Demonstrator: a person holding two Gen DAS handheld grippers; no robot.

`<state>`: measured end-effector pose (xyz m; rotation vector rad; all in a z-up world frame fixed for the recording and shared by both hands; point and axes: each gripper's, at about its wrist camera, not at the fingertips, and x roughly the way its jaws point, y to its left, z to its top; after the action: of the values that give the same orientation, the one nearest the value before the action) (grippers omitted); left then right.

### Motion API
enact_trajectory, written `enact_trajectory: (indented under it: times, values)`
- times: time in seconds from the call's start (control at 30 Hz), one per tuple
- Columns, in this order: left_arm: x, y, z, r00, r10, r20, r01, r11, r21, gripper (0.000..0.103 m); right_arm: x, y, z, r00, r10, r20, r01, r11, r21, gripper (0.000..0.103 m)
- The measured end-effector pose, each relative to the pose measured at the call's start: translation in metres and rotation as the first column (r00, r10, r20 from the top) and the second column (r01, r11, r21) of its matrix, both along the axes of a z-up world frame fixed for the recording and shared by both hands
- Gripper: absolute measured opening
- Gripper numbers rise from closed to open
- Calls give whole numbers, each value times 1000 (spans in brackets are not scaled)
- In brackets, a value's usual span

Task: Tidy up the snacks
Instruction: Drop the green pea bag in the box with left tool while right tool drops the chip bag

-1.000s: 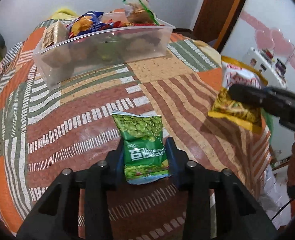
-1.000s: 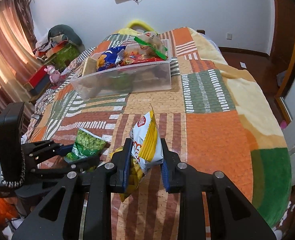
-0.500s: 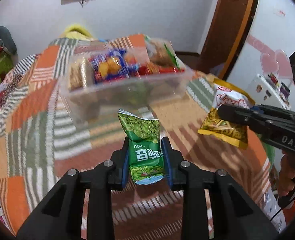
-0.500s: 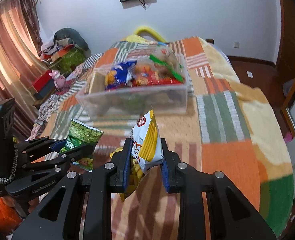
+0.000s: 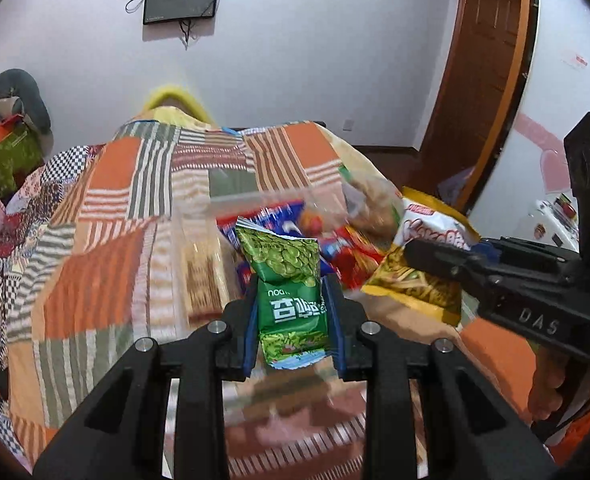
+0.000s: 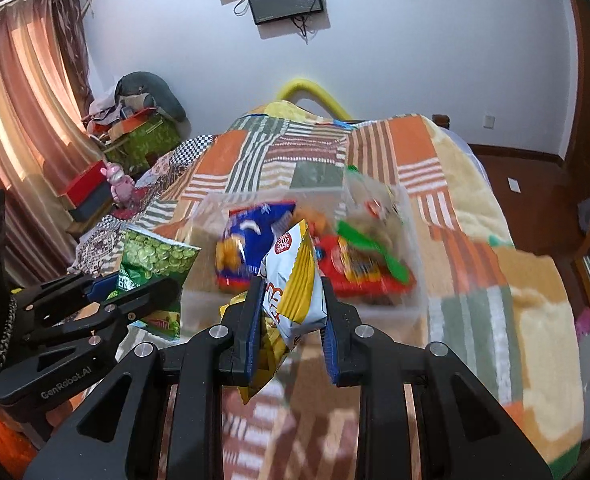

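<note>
**Both packets carried to the bin: releasing them cleanly**

Your left gripper (image 5: pixel 293 312) had its jaws clamped on the lower half of the green pea-snack packet with white lettering (image 5: pixel 289 280), which stood upright between the blue pads. Your right gripper (image 6: pixel 291 316) had its jaws clamped on the white-and-yellow crinkled chip packet (image 6: pixel 293 284), held edge-on and leaning slightly left. Both packets were off the patchwork bed cover of orange, green and striped squares (image 5: pixel 107 264) and hung at the near wall of the clear rectangular plastic bin (image 6: pixel 409 248) that rested on it.

To do this step well, you would carry each packet fully past the near rim before parting the jaws, since a release at the wall would likely tip the packet back onto the bed. The two grippers were close side by side, so lowering one at a time seems wiser than both at once. Both packets are light and puffed; they will probably settle on top of the pile and may slide, so a low release into a gap should serve best.

The bin was already well filled: a blue-and-orange foil packet (image 6: pixel 251 240), a red flat packet (image 6: pixel 351 268) and a clear bag with a green edge (image 6: pixel 371 216) lay in it, with a tan striped packet (image 5: pixel 203 280) against its left wall. Motion blur hid finer detail of the contents.
</note>
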<state>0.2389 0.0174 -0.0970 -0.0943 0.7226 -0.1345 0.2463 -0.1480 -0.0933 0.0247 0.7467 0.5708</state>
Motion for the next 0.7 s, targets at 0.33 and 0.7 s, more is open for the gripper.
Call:
enact_trajectory:
  times: [0.33,0.7]
  values:
    - [47,7,-2,1000,18,13,-18,999,29,29,44,34,-3,1000,4,23,-2,997,-81,23]
    - [63,20,-11,996,82,-22,-82,996,23,52,45,23,-3,1000,17,24,-13,991,-132,27]
